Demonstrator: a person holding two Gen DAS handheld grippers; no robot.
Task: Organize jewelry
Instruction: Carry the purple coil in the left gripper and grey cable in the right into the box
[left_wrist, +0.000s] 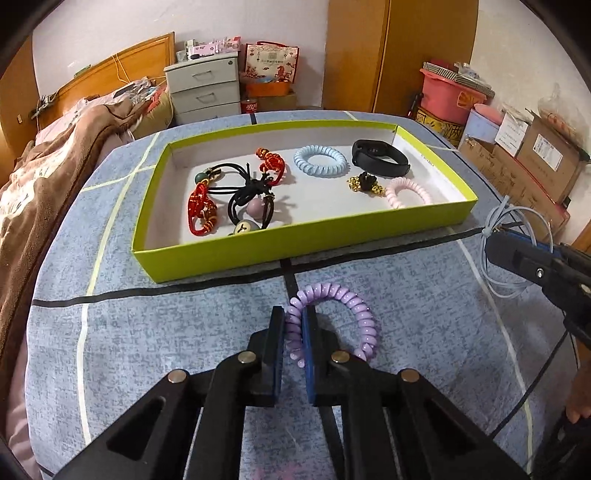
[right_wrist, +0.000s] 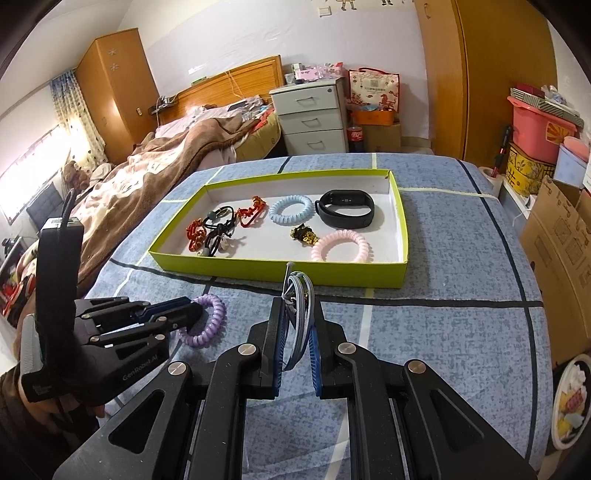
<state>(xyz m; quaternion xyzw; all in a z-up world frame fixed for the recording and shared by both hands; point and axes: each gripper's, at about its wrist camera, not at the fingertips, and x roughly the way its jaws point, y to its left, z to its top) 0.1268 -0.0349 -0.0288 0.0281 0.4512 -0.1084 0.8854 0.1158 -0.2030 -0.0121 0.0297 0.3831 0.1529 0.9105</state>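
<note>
— Pinching what?
— Left claw (left_wrist: 293, 334) grips the purple coil band (left_wrist: 332, 317); right claw (right_wrist: 295, 334) clamps a pale blue cord loop (right_wrist: 301, 317), both over the bedspread (left_wrist: 147, 332).
— Next?
— Likely carry both into the green tray (left_wrist: 295, 243) and release.

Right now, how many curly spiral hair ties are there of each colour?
Purple: 1, the purple spiral hair tie in the left gripper.
Blue: 1, the blue spiral hair tie in the green tray.
Pink: 1, the pink spiral hair tie in the tray.
Total: 3
</note>
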